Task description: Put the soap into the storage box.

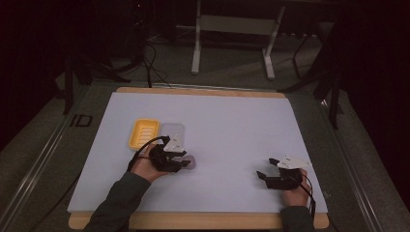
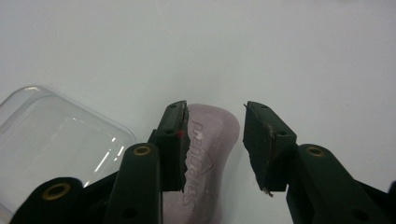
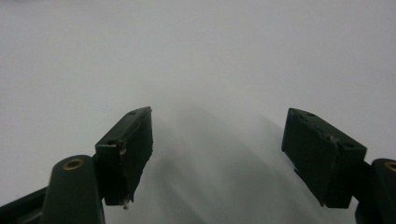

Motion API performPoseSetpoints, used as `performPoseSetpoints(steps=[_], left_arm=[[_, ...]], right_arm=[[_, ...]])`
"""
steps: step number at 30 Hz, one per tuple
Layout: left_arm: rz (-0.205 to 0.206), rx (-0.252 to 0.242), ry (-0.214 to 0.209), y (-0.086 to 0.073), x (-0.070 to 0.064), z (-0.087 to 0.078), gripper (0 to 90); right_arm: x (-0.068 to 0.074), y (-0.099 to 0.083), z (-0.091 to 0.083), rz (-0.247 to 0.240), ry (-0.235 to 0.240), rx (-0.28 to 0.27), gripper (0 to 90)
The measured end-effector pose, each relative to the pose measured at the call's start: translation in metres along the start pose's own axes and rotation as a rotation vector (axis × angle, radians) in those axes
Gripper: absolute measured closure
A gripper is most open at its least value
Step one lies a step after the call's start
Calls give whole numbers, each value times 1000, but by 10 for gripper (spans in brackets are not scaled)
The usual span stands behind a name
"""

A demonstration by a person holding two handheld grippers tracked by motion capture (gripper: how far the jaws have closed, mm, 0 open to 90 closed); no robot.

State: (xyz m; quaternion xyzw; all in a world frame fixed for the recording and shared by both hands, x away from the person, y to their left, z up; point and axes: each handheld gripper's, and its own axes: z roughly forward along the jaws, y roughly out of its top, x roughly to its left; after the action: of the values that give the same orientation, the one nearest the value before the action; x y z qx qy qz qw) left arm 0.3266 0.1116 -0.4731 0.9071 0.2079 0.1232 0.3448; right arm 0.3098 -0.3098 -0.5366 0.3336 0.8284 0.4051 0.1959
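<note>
The pale pink, rounded bar of soap (image 2: 210,154) lies flat on the white table sheet, embossed lettering facing up. In the high view the bar (image 1: 190,162) sits left of centre, at about 5 o'clock from the clear plastic lid (image 1: 172,130), near it but apart. In the left gripper view one black jaw touches its left edge; the other stands clear of it.

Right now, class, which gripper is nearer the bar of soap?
Left. The left gripper has the soap between its open jaws; the right gripper sits far off to the soap's right over bare table.
</note>
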Motion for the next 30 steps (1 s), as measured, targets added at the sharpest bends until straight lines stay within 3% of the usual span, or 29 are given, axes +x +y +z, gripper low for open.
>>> performPoseSetpoints(steps=[8,17,22,30], left_arm=[[13,37,-14,6,6,0,534],[31,126,-26,9,12,7,484],[54,175,-53,11,13,10,468],[109,255,-55,15,14,17,353]], right_arm=[[0,0,0,-2,1,1,244],[0,0,0,-4,-1,1,244],[1,0,0,-3,-2,2,244],[1,0,1,-8,-3,6,244]])
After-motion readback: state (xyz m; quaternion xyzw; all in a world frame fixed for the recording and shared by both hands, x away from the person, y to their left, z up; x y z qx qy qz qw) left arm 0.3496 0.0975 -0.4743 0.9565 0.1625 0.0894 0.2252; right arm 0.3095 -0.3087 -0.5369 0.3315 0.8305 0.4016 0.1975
